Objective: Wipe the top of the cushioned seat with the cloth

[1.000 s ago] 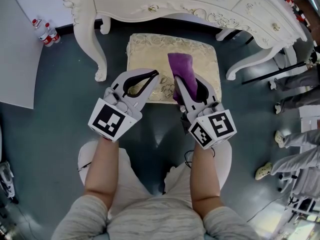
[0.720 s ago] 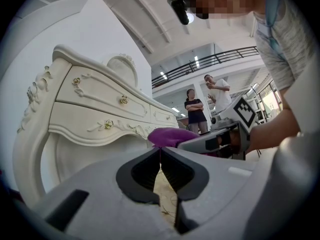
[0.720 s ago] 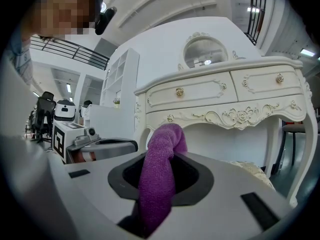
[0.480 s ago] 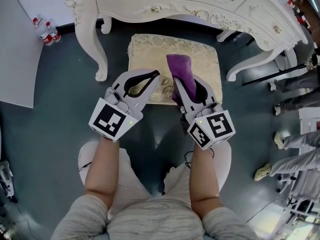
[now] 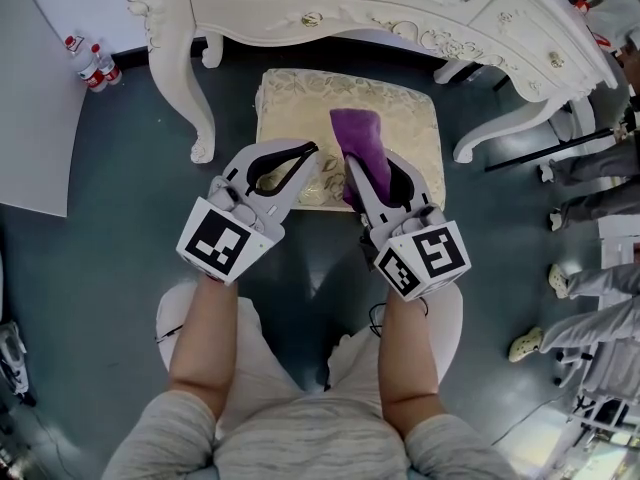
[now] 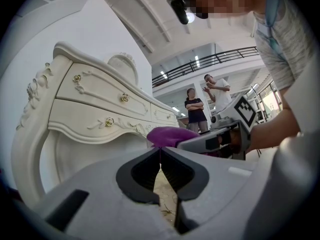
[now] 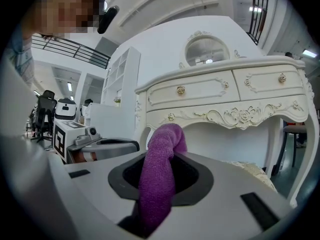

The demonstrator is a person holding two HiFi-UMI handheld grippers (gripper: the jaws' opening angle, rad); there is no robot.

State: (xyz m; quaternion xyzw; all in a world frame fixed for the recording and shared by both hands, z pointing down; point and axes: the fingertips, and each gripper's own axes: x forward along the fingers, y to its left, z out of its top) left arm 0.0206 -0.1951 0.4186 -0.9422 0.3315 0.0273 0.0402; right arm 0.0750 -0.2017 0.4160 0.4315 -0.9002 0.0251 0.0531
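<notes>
Right gripper (image 5: 354, 168) jaws pinching cloth (image 7: 159, 179), wad bunched past the tips, seat (image 5: 300, 98) just beyond. Left gripper (image 6: 161, 153) jaws pressed together, empty. Risk: drag friction pulls the cloth from the pinch.

I work in a big open hall, more a lab than a home. An ornate white dressing table (image 5: 400, 8) stands on a bare grey-blue floor (image 5: 90, 258). A railed gallery (image 6: 210, 61) runs high overhead, two people (image 6: 196, 115) stand watching at the right, and an office chair (image 7: 44, 109) sits off left.
</notes>
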